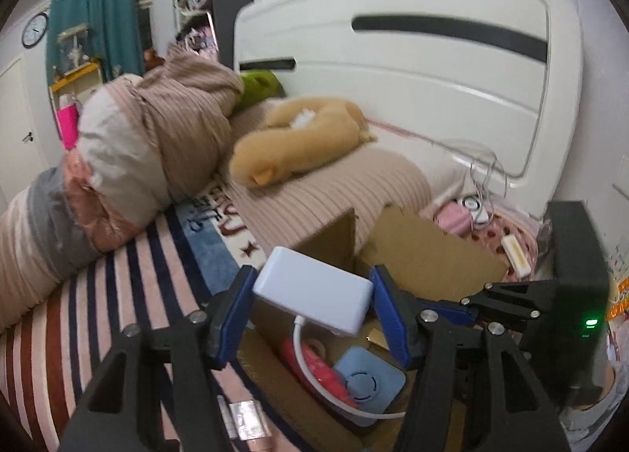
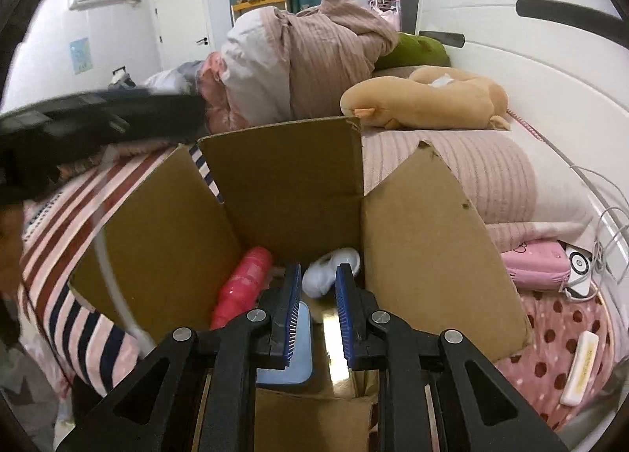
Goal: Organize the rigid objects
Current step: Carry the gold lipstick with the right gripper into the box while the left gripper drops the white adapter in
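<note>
My left gripper is shut on a white rectangular adapter with a white cable, held above an open cardboard box on the bed. Inside the box lie a red ribbed object and a light blue square device. My right gripper is open and empty, its fingers inside the box above the blue device. The red object and a white object lie beside it. The left gripper's black body crosses the right wrist view's upper left.
The box stands on a striped blanket. A tan plush toy, pillows and bundled bedding lie behind. A pink case, a white charger with cables and a cream bar lie right. A white headboard stands behind.
</note>
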Motion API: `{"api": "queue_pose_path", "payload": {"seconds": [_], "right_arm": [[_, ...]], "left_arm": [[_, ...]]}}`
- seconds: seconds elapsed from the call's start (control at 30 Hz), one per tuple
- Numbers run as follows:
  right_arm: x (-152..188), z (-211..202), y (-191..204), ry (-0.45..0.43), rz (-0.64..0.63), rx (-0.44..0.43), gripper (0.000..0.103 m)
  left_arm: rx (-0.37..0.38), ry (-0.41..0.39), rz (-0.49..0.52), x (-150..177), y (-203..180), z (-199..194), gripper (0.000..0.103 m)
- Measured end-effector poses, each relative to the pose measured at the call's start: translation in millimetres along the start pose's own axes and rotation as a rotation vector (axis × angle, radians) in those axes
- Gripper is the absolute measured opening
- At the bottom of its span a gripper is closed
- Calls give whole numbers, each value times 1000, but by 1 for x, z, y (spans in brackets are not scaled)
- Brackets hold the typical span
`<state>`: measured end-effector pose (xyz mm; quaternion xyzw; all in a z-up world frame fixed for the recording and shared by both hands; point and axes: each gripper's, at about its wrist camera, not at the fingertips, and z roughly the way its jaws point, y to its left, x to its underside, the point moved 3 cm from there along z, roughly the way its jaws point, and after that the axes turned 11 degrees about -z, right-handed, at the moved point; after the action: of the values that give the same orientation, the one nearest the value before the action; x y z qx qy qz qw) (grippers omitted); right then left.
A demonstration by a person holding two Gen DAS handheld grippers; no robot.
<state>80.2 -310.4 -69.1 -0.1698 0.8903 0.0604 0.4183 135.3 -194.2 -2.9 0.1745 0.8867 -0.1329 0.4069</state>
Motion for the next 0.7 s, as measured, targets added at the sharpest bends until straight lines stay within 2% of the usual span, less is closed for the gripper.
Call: {"api": "queue_pose_path", "payload": {"seconds": [0.13,0.3,0.43,0.57,0.7], "right_arm": [[8,-10,-3,-17,21,-12,14],[16,-15,-9,-13,51,-7,14],[19,-16,-11,-7,59,-11,14],[19,-16,-11,-5,67,-20,14],[19,-17,-9,-3,67,-26,16]], "left_arm": [[-33,72,56,4,-11,26,56],[-52,141,73,8,-21,50,56],[-72,131,80,4,-26,50,56],[-83,154,91,8,-27,52,57],[-94,150,70,9,-20,48,64]]}}
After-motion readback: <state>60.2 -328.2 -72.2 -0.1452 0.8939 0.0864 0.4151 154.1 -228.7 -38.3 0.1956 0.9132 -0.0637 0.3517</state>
